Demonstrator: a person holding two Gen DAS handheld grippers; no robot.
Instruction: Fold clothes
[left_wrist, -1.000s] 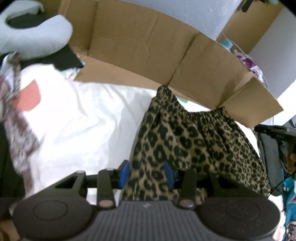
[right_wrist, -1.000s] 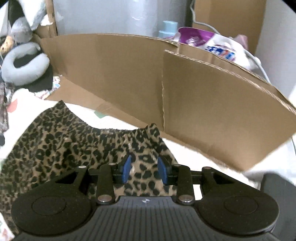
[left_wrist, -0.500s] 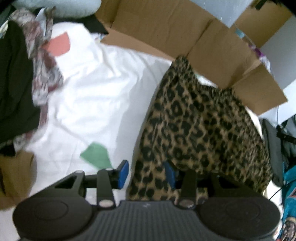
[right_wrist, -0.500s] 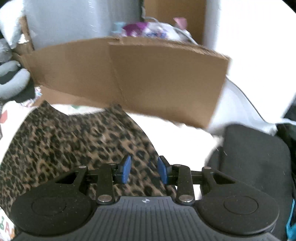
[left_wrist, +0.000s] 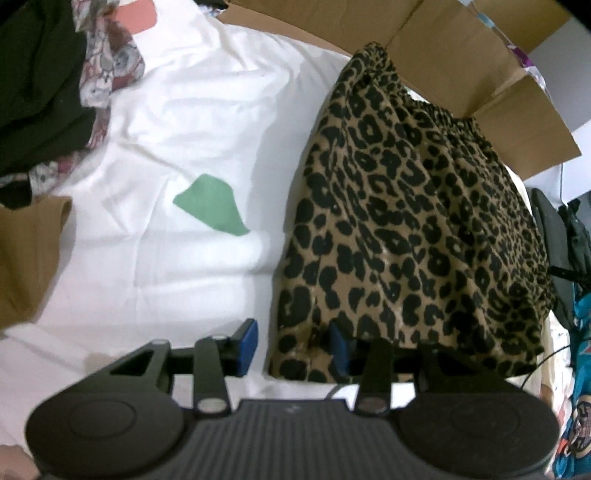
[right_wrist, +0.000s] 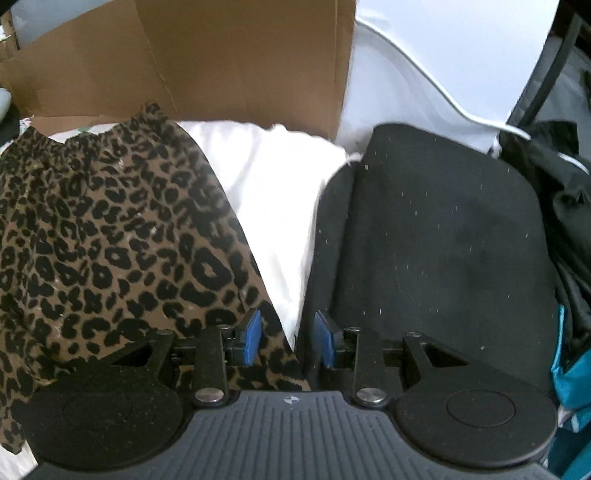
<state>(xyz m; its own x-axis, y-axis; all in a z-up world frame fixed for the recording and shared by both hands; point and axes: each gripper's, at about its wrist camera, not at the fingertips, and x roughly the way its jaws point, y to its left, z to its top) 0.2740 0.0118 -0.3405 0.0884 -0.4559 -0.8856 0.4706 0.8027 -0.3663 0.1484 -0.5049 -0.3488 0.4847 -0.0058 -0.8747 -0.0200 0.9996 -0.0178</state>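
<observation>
A leopard-print skirt (left_wrist: 413, 206) lies spread on the white sheet (left_wrist: 192, 122), its gathered waistband toward the cardboard. My left gripper (left_wrist: 293, 347) is open at the skirt's near left corner; the hem lies between the fingers and hides part of the right blue pad (left_wrist: 338, 350). In the right wrist view the same skirt (right_wrist: 110, 236) fills the left side. My right gripper (right_wrist: 288, 339) is open over its near right corner, with the left pad (right_wrist: 251, 334) above the cloth and the right pad by the black cushion (right_wrist: 436, 236).
Cardboard box walls (left_wrist: 461, 62) stand behind the skirt. A heap of black and floral clothes (left_wrist: 48, 85) and a tan garment (left_wrist: 29, 254) lie at the left. A green patch (left_wrist: 210, 210) marks the sheet. Dark bags (right_wrist: 554, 177) and teal cloth (right_wrist: 569, 373) crowd the right.
Both grippers have drawn back from the waistband side to the skirt's near hem and now look down on it. The right view swung right, bringing the black cushion in. Both stayed open.
</observation>
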